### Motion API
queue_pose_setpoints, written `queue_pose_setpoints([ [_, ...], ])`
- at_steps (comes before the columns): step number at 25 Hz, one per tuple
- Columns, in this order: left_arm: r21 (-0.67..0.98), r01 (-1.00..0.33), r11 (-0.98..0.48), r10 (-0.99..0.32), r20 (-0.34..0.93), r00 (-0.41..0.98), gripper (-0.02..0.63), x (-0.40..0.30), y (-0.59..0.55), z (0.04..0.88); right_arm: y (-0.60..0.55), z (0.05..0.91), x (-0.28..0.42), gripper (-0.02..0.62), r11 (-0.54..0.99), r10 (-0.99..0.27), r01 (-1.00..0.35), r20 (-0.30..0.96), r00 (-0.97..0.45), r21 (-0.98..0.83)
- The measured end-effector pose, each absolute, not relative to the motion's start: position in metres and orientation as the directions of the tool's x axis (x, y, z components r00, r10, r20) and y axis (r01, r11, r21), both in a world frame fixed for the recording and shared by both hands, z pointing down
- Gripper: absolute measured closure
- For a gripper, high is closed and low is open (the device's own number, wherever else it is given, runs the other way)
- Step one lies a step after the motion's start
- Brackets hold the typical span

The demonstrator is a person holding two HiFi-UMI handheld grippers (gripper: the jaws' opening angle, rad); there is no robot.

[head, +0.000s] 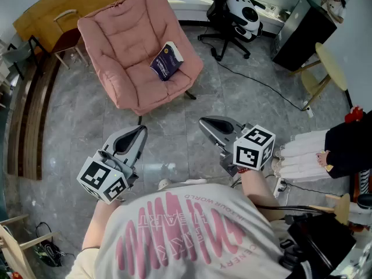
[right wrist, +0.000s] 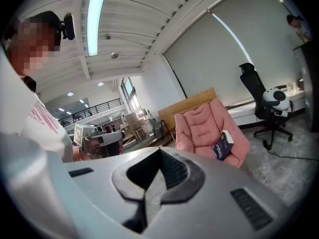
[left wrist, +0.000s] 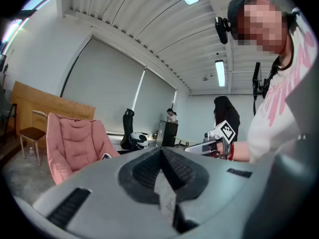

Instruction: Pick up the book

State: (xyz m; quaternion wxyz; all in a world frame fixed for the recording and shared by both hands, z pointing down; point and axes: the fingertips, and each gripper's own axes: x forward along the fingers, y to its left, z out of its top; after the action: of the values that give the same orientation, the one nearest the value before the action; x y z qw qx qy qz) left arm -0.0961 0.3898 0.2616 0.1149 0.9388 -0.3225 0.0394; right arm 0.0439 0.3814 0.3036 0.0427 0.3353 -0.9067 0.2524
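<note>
Both tongs closed, empty.
The left tongs (head: 139,131) and the right tongs (head: 204,122) sit apart before the torso, pointing forward and slightly down, jaws pressed together.

Head view: from overhead, steeply down. Left hand-held gripper (head: 141,131) and right hand-held gripper (head: 203,122) near, pink armchair (head: 133,45) far. Gripper views: low, roughly level, each along its own jaws, each catching the other hand-held gripper alongside. All three views share the armchair.
</note>
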Motion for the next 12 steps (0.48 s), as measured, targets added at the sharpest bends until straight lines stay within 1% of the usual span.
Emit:
queue_pose_setpoints([
  [12,0.205,-0.617,-0.76,-0.601,0.141,0.787,0.6,-0.107,0.383,0.262,0.376,0.305,0.038,0.584,0.641,-0.587,-0.638,0.264,-0.766,-0.427],
])
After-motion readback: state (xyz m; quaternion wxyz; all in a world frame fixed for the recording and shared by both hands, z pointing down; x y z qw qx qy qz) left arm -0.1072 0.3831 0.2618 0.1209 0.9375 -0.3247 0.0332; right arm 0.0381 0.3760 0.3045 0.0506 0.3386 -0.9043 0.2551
